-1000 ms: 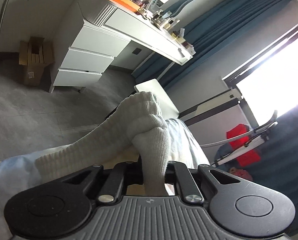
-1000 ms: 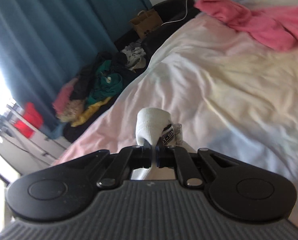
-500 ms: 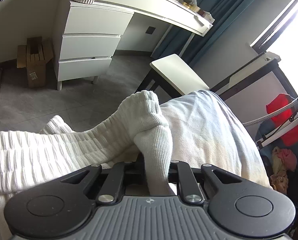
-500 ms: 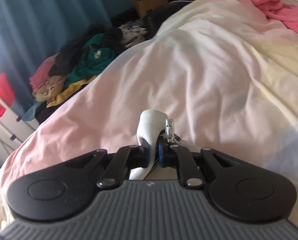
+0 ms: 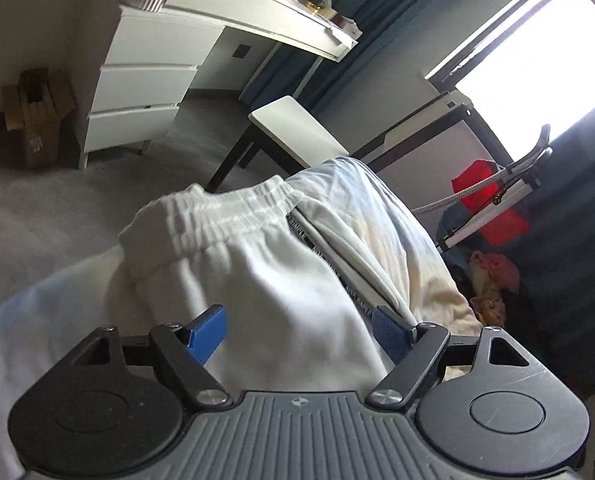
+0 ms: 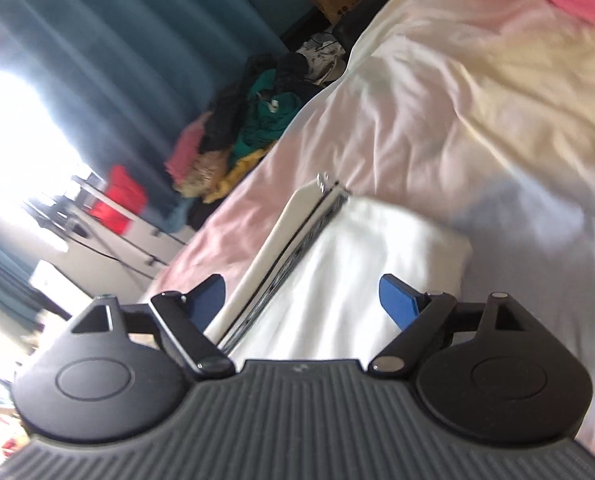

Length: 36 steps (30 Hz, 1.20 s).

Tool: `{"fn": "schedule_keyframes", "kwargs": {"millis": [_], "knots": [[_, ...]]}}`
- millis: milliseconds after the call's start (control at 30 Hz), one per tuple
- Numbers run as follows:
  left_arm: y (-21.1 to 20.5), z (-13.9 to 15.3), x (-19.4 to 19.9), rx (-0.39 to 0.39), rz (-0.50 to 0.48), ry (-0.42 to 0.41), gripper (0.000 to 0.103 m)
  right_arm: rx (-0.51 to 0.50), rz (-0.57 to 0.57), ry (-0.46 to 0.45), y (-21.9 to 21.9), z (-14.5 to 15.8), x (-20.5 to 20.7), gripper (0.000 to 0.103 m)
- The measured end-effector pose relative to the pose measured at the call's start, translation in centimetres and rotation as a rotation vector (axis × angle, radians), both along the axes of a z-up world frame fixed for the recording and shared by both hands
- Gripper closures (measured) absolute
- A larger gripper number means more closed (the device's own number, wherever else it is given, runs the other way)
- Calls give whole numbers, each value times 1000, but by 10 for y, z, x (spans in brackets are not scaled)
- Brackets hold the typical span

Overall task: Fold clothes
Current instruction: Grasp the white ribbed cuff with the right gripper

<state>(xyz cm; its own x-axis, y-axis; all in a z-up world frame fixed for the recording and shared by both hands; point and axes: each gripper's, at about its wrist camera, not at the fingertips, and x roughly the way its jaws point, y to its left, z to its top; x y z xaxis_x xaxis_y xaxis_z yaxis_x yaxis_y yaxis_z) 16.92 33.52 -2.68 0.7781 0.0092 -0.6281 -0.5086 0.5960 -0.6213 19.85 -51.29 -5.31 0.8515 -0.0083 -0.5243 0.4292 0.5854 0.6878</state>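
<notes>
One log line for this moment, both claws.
left claw: open, over white garment | right claw: open, over same garment | garment lying on bed, unheld

Soft matt cloth trousers (image 5: 265,280); crumpled smooth bedsheet (image 6: 437,100).

Folded white garment (image 6: 361,264) fills the gap ahead; bare bedsheet (image 6: 477,120) beyond and right lies unobstructed
</notes>
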Motion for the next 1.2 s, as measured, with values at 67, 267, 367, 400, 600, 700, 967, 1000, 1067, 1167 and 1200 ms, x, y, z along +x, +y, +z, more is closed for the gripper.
{"fn": "schedule_keyframes", "kwargs": {"millis": [67,267,367,400,600,700,967,1000,1067,1167,1200], "knots": [[-8,-14,-31,-79,26,-12,20,57,-9,-33,5,-14,-24,17],[-21,-65,-65,-286,100,58,25,229,-52,-66,1,-65,-47,16],[-19,-73,-58,-293,125,21,24,254,-69,-72,-5,-81,-41,16],[-17,-75,-53,-292,127,-7,24,262,-79,-80,-8,-88,-37,16],[-10,-85,-23,-229,157,-106,26,267,-86,-95,-19,-127,6,29],[-2,-89,-8,-206,206,-106,29,199,-102,-109,-23,-134,27,36],[10,-69,27,-85,257,34,80,148,-163,-141,-30,-133,40,82],[10,-62,24,-84,256,31,85,142,-171,-149,-28,-128,36,86],[11,-49,15,-80,249,19,88,150,-182,-161,-28,-117,24,88],[17,-23,12,-91,224,3,89,160,-181,-185,-27,-98,2,89],[19,-13,7,-97,216,-2,89,175,-187,-190,-27,-94,-8,89]]}}
